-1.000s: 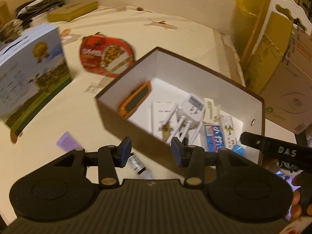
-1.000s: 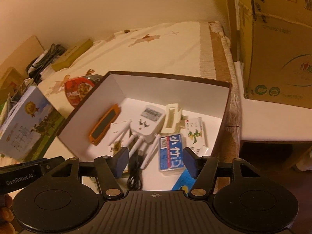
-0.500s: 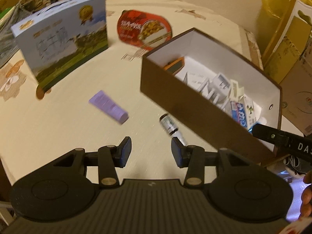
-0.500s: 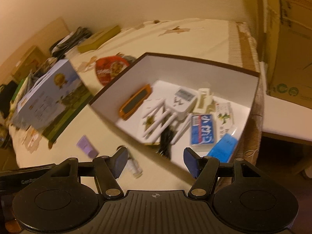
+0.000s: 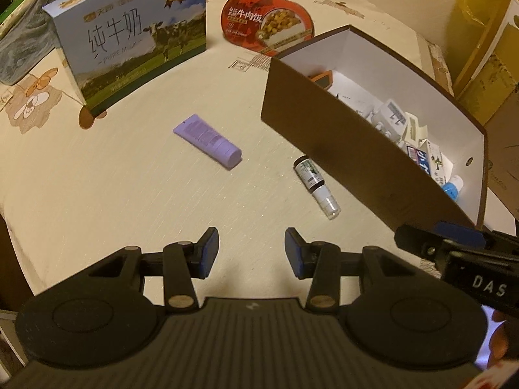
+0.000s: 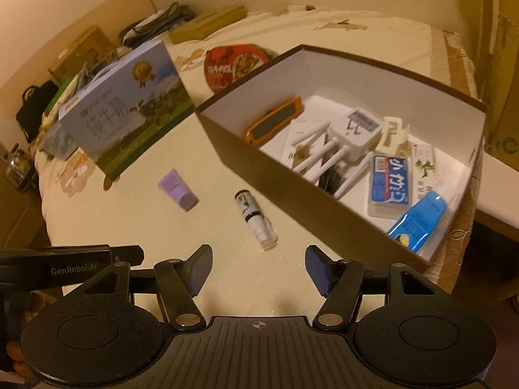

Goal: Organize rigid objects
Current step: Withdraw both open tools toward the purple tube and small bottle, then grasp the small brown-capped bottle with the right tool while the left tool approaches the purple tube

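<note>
Carton (image 5: 129, 35) reads "PURE MILK"; right tool (image 5: 454, 253) reads "DAS".

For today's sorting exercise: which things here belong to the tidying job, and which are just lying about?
Job: box, purple tube, small bottle, both open grippers, left and right.
Lying about: milk carton, food tray, cardboard boxes.
</note>
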